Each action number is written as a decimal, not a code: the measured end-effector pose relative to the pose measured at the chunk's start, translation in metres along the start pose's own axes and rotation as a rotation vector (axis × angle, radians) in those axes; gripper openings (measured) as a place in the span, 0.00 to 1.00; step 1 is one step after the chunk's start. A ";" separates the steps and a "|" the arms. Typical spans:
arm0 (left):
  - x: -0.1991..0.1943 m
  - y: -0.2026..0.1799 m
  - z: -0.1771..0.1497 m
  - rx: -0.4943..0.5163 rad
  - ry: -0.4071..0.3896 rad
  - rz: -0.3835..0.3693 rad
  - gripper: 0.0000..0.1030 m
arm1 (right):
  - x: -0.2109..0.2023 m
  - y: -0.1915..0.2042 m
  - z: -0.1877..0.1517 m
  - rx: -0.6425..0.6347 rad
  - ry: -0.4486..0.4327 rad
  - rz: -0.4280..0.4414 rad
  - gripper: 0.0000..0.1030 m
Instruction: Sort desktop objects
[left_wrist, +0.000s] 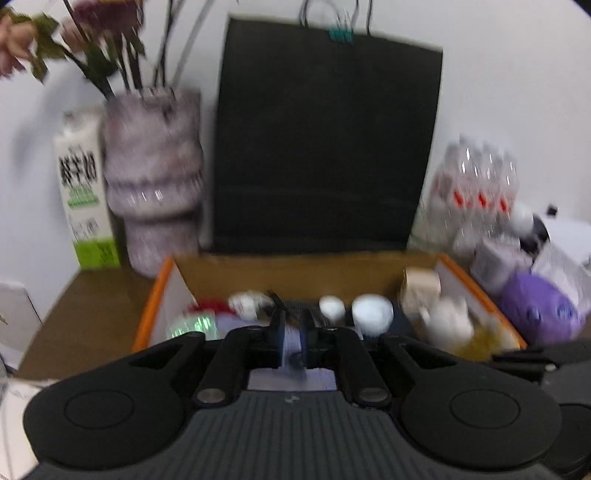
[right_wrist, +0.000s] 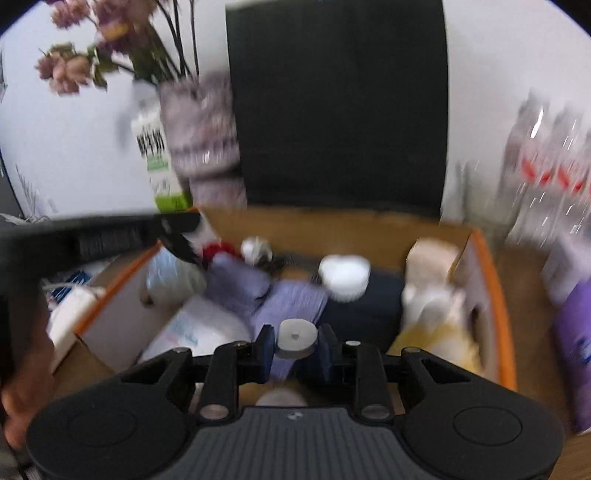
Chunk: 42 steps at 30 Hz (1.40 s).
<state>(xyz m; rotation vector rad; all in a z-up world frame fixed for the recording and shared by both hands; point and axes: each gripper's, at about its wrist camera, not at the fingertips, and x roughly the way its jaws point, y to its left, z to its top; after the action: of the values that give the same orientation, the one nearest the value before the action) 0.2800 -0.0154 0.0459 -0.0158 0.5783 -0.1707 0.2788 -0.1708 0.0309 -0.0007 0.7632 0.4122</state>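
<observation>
A cardboard box (left_wrist: 295, 269) with orange edges (right_wrist: 495, 295) lies open below both grippers. It holds several things: a white jar (left_wrist: 371, 314) (right_wrist: 345, 275), lilac cloth (right_wrist: 291, 299), navy cloth (right_wrist: 365, 306), a white figure (left_wrist: 448, 321) and a beige carton (left_wrist: 421, 286). My left gripper (left_wrist: 291, 332) hovers over the box's near side, its jaws almost together, with nothing clearly between them. My right gripper (right_wrist: 297, 341) is shut on a small white round-capped bottle (right_wrist: 297, 334) above the lilac cloth. Both views are blurred.
Behind the box a black paper bag (left_wrist: 325, 147) stands against the wall. To its left are a ribbed vase (left_wrist: 155, 177) of flowers and a milk carton (left_wrist: 83, 184). Right of the box are packed water bottles (left_wrist: 476, 192) and a purple plush (left_wrist: 539, 314). A hand (right_wrist: 22, 369) shows at left.
</observation>
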 end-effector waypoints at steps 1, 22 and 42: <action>0.000 0.000 0.001 -0.001 0.015 0.001 0.14 | 0.002 0.001 -0.001 0.000 0.016 0.015 0.25; -0.145 -0.010 -0.055 -0.111 0.050 0.148 1.00 | -0.143 -0.003 -0.060 0.158 -0.191 -0.087 0.82; -0.255 -0.029 -0.220 -0.092 0.099 0.087 1.00 | -0.216 0.067 -0.269 0.119 -0.131 -0.168 0.86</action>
<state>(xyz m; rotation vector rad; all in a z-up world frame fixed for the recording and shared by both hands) -0.0549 0.0059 0.0016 -0.0713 0.6838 -0.0602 -0.0655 -0.2272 -0.0097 0.0731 0.6516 0.2046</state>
